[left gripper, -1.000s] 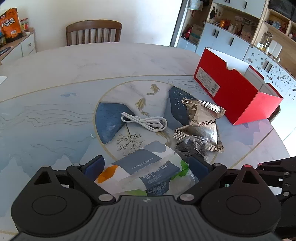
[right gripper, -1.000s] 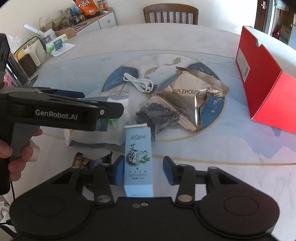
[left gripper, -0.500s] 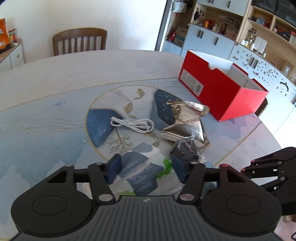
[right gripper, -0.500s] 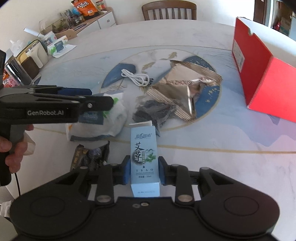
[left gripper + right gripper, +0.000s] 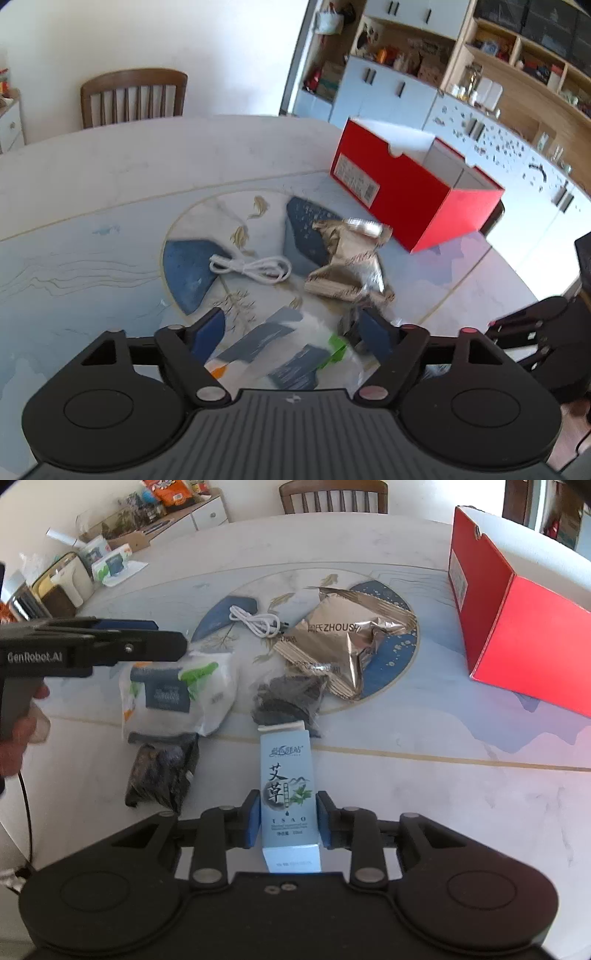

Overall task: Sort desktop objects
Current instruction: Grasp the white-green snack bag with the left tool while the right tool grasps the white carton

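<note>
We see our right tongs (image 5: pixel 285 821) clamped on the pale blue carton (image 5: pixel 287 797), their jaws opening slightly; our left tongs (image 5: pixel 293 330) are apart and opening over the white tissue pack (image 5: pixel 295 354) on the bench (image 5: pixel 424 775).

Black plastic left gripper (image 5: pixel 147 642) marked "GenRobot.AI", blue-padded fingers (image 5: pixel 252 823), silver screws, black cable.

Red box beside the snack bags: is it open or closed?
Open. The red box has no lid on top, and its pale inner walls show in the left wrist view.
</note>
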{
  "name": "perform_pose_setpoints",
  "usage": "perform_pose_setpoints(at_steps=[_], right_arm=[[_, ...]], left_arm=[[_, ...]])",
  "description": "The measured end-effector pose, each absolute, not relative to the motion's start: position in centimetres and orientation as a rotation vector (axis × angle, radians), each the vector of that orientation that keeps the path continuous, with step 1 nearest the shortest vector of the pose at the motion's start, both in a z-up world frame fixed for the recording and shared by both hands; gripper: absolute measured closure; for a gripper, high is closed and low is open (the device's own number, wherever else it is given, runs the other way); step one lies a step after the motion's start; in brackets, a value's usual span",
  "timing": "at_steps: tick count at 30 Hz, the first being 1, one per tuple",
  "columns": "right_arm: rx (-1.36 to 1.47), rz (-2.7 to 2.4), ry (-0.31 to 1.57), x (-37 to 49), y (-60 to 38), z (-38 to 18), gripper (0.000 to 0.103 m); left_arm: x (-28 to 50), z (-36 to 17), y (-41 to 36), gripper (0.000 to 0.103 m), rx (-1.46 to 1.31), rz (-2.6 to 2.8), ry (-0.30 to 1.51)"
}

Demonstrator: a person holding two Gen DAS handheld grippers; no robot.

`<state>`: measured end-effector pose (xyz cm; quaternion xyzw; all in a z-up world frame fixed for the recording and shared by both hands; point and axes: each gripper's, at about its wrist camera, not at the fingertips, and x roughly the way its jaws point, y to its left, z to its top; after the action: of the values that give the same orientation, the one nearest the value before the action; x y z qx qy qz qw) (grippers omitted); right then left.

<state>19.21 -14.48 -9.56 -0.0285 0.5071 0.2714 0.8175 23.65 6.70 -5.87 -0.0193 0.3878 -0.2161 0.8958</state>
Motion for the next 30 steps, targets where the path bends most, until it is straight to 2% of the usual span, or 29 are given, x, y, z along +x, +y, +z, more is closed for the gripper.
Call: perform_pose_setpoints(at_steps=[4,6,9,14,17,18,19,21,25,30], right_arm=[[-0.059,0.581,1.078,19.1,-14.5,-9.5,0.067],[-0.057,0.580,1.078,19.1,-14.4,-9.5,0.063],[-0.063,0.577,1.077,19.0,-14.1,-9.6,0.047],[-0.085,0.567,1.067,18.9,-13.6,-9.8,0.047],[-0.075,0.552,1.062,19.1,-13.7,-9.8,0.052],[-0.072,0.546,1.060,19.2,-13.7,-9.8,0.058],[-0.067,0.544,1.060,19.3,-13.7,-9.8,0.064],[-0.054,0.544,1.061,19.4,-13.8,-9.7,0.073],[-0.050,0.533,1.056,19.4,-14.1,-9.5,0.075],[-0.035,0.518,1.046,19.2,-14.9,-8.9,0.075]], left_arm=[[24.4,-7.1,7.6,0.022,-0.038,-0.480,0.869],[24.6,-7.7,7.8,0.022,-0.031,-0.508,0.892],[24.8,-8.7,7.6,0.022,-0.006,-0.520,0.909],[24.6,-9.2,7.3,0.022,0.013,-0.528,0.892],[24.4,-9.3,7.2,0.026,0.019,-0.524,0.891],[24.3,-9.3,7.1,0.030,0.022,-0.525,0.889],[24.2,-9.2,7.1,0.040,0.026,-0.524,0.888],[24.0,-9.2,7.0,0.045,0.027,-0.525,0.892],[23.6,-8.9,6.9,0.059,0.030,-0.508,0.879],[23.2,-8.4,7.0,0.071,0.006,-0.465,0.865]])
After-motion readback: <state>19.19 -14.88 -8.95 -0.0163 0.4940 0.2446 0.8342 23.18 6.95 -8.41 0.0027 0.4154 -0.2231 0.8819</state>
